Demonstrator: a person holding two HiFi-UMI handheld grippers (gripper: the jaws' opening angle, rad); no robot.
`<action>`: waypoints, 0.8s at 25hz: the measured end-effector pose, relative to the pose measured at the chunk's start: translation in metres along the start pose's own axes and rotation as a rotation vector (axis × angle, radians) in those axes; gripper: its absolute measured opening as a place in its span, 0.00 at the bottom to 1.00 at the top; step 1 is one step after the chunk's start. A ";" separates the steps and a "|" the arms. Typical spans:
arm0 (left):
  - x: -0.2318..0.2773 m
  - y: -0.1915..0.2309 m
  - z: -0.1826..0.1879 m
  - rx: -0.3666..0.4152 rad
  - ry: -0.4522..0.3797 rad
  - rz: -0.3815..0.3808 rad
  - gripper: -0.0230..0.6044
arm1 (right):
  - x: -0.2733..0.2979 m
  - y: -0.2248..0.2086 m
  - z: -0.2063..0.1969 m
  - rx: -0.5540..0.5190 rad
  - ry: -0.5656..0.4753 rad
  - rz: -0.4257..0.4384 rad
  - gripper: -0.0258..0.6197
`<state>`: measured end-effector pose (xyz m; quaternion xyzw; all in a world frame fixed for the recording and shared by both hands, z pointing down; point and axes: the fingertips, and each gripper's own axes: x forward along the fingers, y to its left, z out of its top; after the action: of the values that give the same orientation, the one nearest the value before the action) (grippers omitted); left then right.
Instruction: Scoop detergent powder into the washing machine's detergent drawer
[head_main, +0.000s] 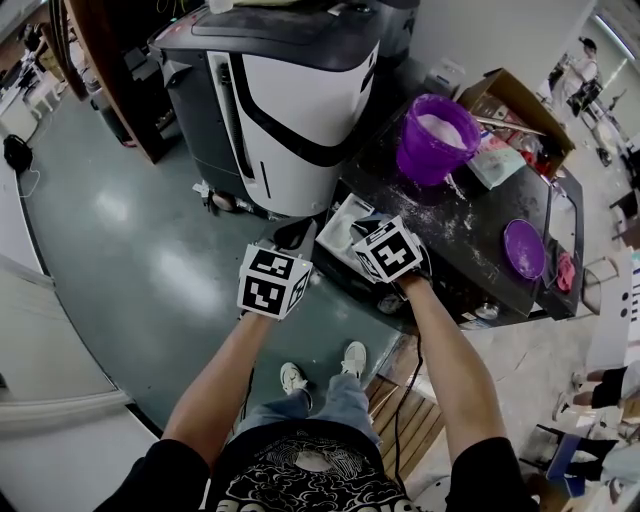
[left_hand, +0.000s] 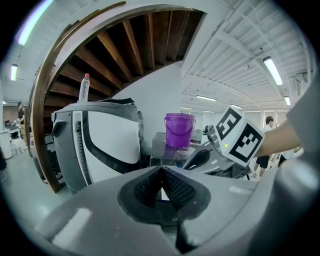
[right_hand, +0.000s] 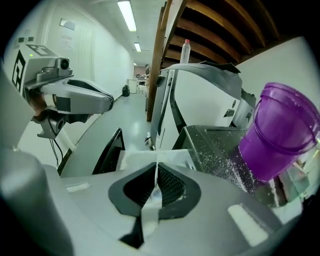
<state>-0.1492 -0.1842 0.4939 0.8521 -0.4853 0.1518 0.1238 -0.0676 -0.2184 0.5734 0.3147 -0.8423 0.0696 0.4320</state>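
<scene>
My right tongs (right_hand: 156, 172) are clamped on a thin white scoop (right_hand: 146, 216), just short of the open drawer (head_main: 342, 224). My left tongs (left_hand: 161, 173) are closed and empty. A purple bucket (head_main: 437, 135) stands on the desk (head_main: 485, 225) beyond.

Just ahead of and beneath the right tongs (right_hand: 156, 182) lies the drawer (head_main: 345, 222), at the near-left corner of the table (head_main: 480, 250). A thin strip (right_hand: 150, 200) stands between these tongs. Farther ahead and to their right, a bucket (head_main: 437, 135) stands on the table, with spilled powder (head_main: 462, 205) between it and the tongs. A cardboard box (head_main: 515, 100) sits behind the bucket. A round lid (head_main: 523, 248) lies on the table well right of the right tongs. The left tongs (left_hand: 161, 182) hang just left of the right ones, over the floor (head_main: 130, 230). Ahead of them stands a large machine (head_main: 300, 110), left of the table, with a bottle (left_hand: 85, 87) on top.
</scene>
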 end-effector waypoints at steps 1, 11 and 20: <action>0.000 0.000 0.000 0.000 -0.001 0.000 0.04 | 0.000 0.000 0.001 -0.013 -0.002 -0.006 0.09; -0.003 0.000 0.002 0.002 -0.004 0.002 0.04 | -0.010 0.002 0.008 -0.147 -0.015 -0.058 0.09; -0.005 -0.002 0.009 0.003 -0.018 0.002 0.04 | -0.018 -0.002 0.015 -0.308 -0.012 -0.146 0.09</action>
<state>-0.1488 -0.1827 0.4838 0.8531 -0.4871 0.1448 0.1181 -0.0689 -0.2173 0.5505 0.3054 -0.8206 -0.0937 0.4739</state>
